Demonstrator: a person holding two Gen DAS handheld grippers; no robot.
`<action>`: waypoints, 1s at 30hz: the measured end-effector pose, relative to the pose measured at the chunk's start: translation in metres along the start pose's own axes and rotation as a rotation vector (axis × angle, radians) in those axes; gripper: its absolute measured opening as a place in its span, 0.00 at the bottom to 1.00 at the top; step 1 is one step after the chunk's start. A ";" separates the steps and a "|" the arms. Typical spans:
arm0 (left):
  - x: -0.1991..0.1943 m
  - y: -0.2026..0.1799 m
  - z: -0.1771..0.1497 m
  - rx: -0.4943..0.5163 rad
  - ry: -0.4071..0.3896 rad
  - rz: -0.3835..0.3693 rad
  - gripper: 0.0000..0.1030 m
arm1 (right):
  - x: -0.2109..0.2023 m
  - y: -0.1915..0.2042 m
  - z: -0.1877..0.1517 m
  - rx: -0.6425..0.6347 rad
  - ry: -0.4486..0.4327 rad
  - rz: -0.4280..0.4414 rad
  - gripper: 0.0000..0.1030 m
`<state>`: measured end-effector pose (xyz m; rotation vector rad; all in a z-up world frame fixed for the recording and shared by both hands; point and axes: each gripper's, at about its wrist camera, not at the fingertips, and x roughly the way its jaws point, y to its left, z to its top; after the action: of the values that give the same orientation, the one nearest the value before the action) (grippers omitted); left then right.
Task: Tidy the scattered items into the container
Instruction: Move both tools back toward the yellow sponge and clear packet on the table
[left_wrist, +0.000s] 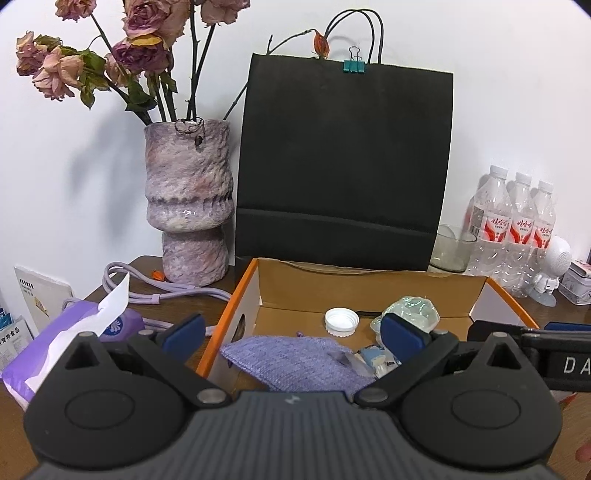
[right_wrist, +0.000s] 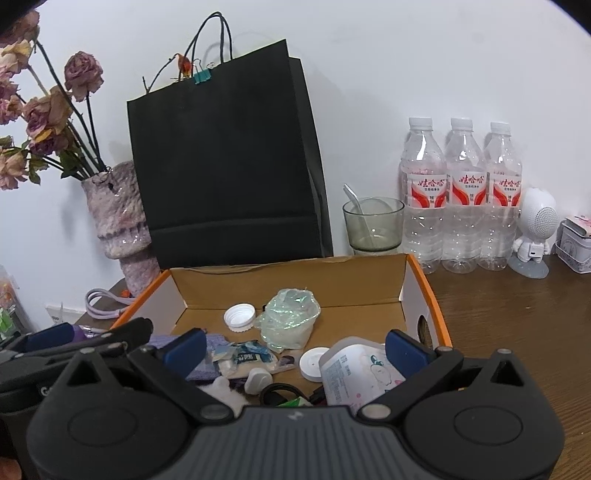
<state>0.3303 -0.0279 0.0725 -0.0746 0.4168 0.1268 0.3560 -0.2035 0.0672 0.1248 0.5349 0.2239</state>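
Note:
An orange-edged cardboard box (left_wrist: 236, 306) (right_wrist: 428, 295) stands open on the wooden table. Inside lie a purple knitted cloth (left_wrist: 295, 365), a white cap (left_wrist: 341, 321) (right_wrist: 239, 316), crumpled clear plastic (left_wrist: 413, 310) (right_wrist: 291, 321), a small blue-and-white packet (right_wrist: 247, 358), a white disc (right_wrist: 314, 363) and a white printed pouch (right_wrist: 358, 373). My left gripper (left_wrist: 291, 334) hovers open over the cloth at the box's left side. My right gripper (right_wrist: 295, 350) hangs open over the box's near right part, above the pouch. Neither holds anything. Each gripper shows at the edge of the other's view.
A black paper bag (left_wrist: 343, 162) and a mottled vase (left_wrist: 188, 206) of dried roses stand behind the box. Three water bottles (right_wrist: 461, 192), a glass with a spoon (right_wrist: 373, 225), a white figurine (right_wrist: 535, 229) and a tin (right_wrist: 576, 243) are at the right. A tissue pack (left_wrist: 74, 339) and purple cable (left_wrist: 173, 295) lie left.

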 end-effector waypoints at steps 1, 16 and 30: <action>-0.002 0.001 0.000 -0.004 -0.001 -0.004 1.00 | -0.001 0.000 0.000 -0.001 -0.001 0.004 1.00; -0.054 0.060 -0.037 0.010 0.054 -0.010 1.00 | -0.063 -0.018 -0.036 -0.086 -0.022 -0.049 1.00; -0.049 0.040 -0.077 0.120 0.174 -0.159 0.98 | -0.050 0.013 -0.112 -0.169 0.149 -0.015 0.99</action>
<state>0.2499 -0.0016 0.0203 -0.0006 0.5894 -0.0617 0.2540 -0.1969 -0.0015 -0.0604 0.6620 0.2645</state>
